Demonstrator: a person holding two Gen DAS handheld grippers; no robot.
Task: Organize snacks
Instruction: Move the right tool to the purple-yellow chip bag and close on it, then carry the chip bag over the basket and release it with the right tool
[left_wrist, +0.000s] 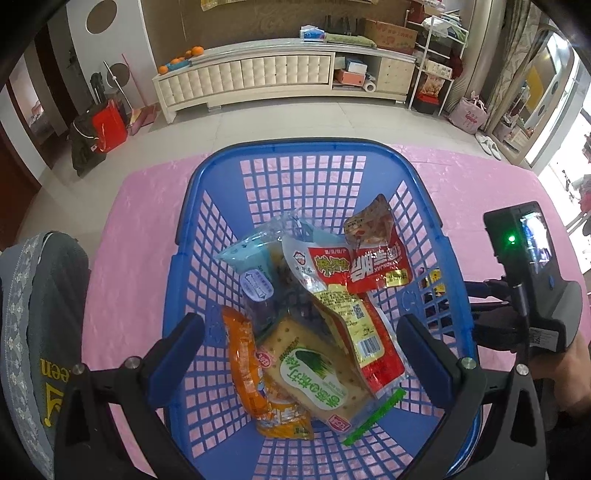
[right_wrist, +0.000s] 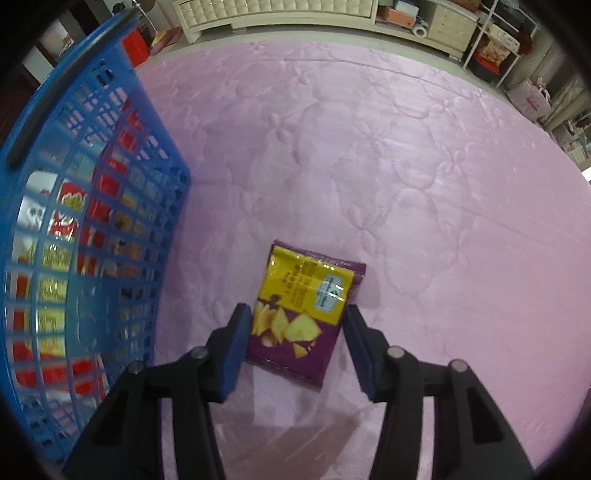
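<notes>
Surface: a pink quilted cloth with stitched flower patterns (right_wrist: 406, 155) covers the table; beyond its far edge lies pale tiled floor (left_wrist: 295, 122).

Room, left to right: red bag on the floor (left_wrist: 109, 125); long cream cabinet with padded drawer fronts (left_wrist: 258, 74), oranges (left_wrist: 177, 61) on its left end; white metal shelving rack (left_wrist: 432, 70); pink bag (left_wrist: 467, 115).

Table, left to right: blue plastic lattice basket (left_wrist: 207, 229) holding an orange snack packet (left_wrist: 247, 365), a green-labelled cracker pack (left_wrist: 314, 376) and red snack packets (left_wrist: 373, 262). To its right, a purple and yellow chip packet (right_wrist: 303, 306) lies flat on the cloth, apart from the basket.

Tongs: left gripper (left_wrist: 301, 332) hangs spread wide above the basket, grasping nothing. Right gripper (right_wrist: 297, 323) is released, one finger on each side of the chip packet, contact unclear.
</notes>
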